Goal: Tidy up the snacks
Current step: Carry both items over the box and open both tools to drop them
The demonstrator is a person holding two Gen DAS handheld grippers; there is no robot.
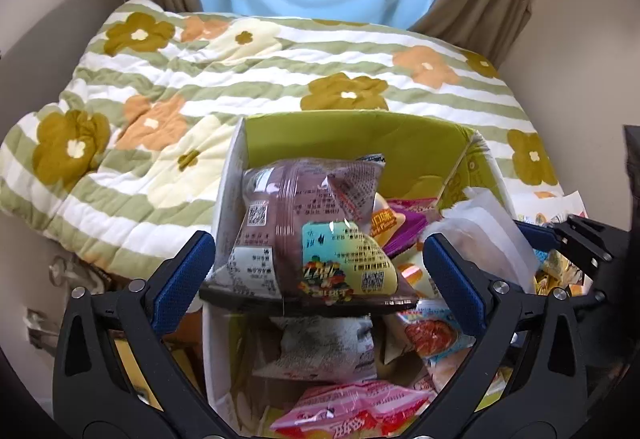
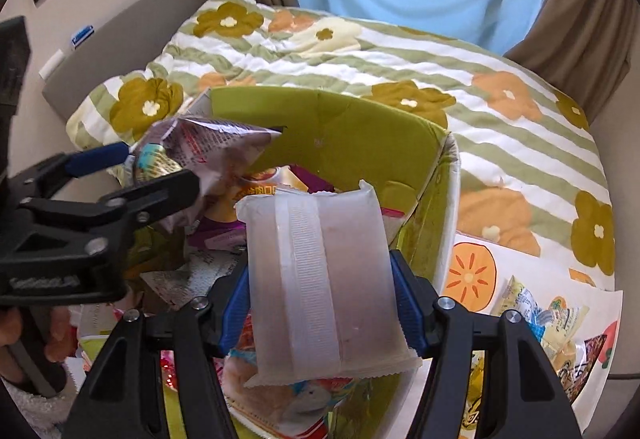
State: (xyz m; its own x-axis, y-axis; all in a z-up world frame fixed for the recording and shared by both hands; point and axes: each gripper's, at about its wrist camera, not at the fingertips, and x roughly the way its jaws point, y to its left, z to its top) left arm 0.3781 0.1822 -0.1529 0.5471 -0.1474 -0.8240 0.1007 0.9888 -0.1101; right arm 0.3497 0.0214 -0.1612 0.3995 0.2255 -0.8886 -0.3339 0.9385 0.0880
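Note:
A green cardboard box (image 1: 348, 131) holds several snack packets; it also shows in the right wrist view (image 2: 348, 135). My left gripper (image 1: 320, 271) holds a brownish clear snack bag (image 1: 308, 239) above the box, pads against its sides; the bag also shows in the right wrist view (image 2: 208, 155). My right gripper (image 2: 324, 303) is shut on a pale translucent white packet (image 2: 324, 279) over the box's right part; the packet also shows in the left wrist view (image 1: 484, 239).
The box sits by a bed with a floral striped quilt (image 1: 200, 87). Loose snack packets (image 2: 532, 315) lie on a printed sheet to the box's right. A pink packet (image 1: 352, 411) lies in the box near me.

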